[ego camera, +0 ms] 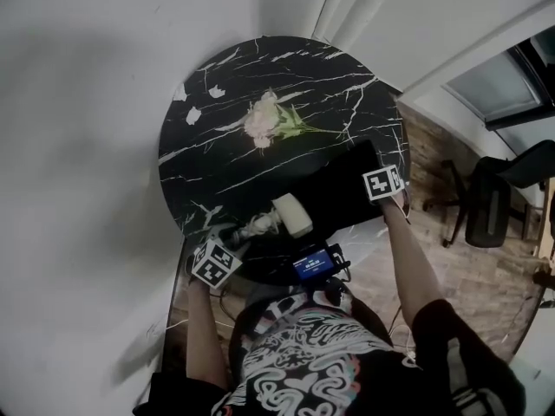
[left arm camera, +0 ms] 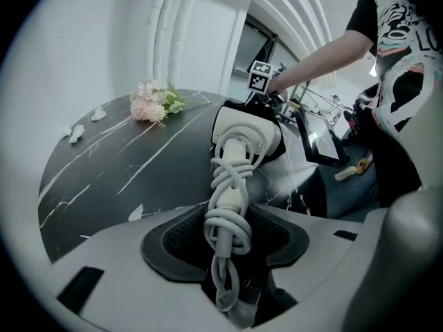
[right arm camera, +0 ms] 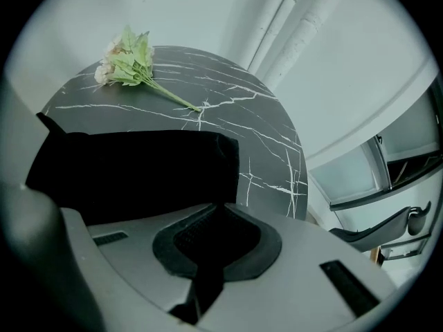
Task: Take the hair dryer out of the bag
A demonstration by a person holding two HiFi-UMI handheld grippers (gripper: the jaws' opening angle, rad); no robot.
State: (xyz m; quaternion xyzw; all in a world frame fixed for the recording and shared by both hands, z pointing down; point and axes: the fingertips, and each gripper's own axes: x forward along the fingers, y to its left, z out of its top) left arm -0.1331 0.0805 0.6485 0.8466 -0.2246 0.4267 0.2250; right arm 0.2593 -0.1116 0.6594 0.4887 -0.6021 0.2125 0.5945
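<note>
On a round black marble-look desk (ego camera: 225,120) veined in white, a limp black fabric bag (ego camera: 338,189) lies toward the right rim. We see the right gripper (right arm camera: 214,244) clenched on a fold of its cloth. The white plastic hair dryer (ego camera: 290,215) rests at the bag's mouth, near the front rim. The left gripper (left arm camera: 225,244) grasps its handle through the white cord (left arm camera: 228,199) wound round it. Whether the dryer's head is wholly free of the cloth we cannot tell.

We judge the bag the main hazard: pinched by one fold only, it could slide along after the dryer instead of letting go. The dryer could twist in the grasp, since the pads bear on round cord coils rather than on bare handle. A loose loop hanging below the jaws could catch.

For room, the desk's far half lies open, broken only by a bunch of pale pink artificial flowers (ego camera: 264,120) and a few white scraps (ego camera: 192,115). The near rim sits close under both grippers, with a small blue-lit screen (ego camera: 314,264) beside it, so a pull that way has little margin.
</note>
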